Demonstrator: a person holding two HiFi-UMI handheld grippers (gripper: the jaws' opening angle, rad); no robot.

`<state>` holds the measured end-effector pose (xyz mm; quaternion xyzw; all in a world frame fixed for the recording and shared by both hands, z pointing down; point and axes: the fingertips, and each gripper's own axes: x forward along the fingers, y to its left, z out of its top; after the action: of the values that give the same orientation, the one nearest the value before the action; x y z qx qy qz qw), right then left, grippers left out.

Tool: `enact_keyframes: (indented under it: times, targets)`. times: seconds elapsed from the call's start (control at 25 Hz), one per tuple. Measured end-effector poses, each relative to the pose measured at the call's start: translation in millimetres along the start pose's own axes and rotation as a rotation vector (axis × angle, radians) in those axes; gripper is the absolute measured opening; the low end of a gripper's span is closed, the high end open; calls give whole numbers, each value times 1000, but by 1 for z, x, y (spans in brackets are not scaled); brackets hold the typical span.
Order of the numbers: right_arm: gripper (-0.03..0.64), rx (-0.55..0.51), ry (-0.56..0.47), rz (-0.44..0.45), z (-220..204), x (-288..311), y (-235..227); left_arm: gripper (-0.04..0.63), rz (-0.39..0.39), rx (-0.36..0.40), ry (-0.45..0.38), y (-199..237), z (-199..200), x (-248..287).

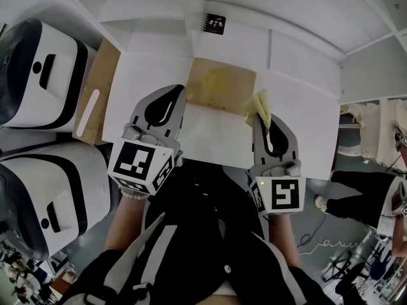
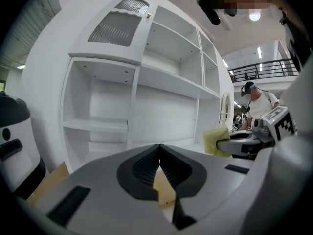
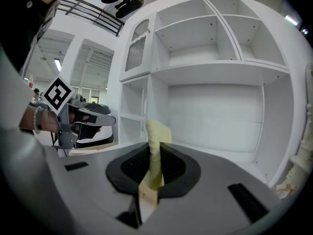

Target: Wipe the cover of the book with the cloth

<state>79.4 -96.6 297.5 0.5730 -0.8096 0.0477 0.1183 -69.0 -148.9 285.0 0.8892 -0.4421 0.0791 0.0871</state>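
Observation:
A book [image 1: 222,84] with a plain tan cover lies flat on the white table [image 1: 152,75]. My left gripper [image 1: 182,89] is shut with nothing between its jaws, and its tip is at the book's left near corner. In the left gripper view the jaws [image 2: 159,146] meet, and the tan cover [image 2: 164,190] shows below them. My right gripper [image 1: 255,116] is shut on a folded yellow cloth [image 1: 261,102] at the book's right near corner. The cloth [image 3: 155,133] sticks up from between the right jaws. I cannot tell whether the cloth touches the cover.
Two white and black appliances [image 1: 38,75] [image 1: 51,196] stand at the left. A cardboard sheet [image 1: 95,94] lies beside them. A small black marker tag [image 1: 214,23] is at the back. White shelving [image 3: 220,77] rises behind the table. The table's right edge [image 1: 336,138] drops to the floor.

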Motion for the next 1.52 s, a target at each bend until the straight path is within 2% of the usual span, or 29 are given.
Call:
enact_keyframes:
  times: [0.24,0.44,0.64,0.96,1.24,1.52]
  targets:
    - [38,-5,12,12,-1,5,4,2,24,-73,63,16,-23,9]
    - [38,-3,35,17,-9,6,3,2,7,-148,129,25,-53,23]
    - [38,-8,48,26,-13,12,4,56,-4,-228,199,43,-79,37]
    - [38,-15,68,55,-20,23,10,142,-9,-313,338,52,-132,63]
    - [38,-22,88,55,-27,34,12,161,-24,-329,437,51,-170,77]
    - [38,-23,118,69,-39,42,16,163,8,-378,522,59,-203,87]
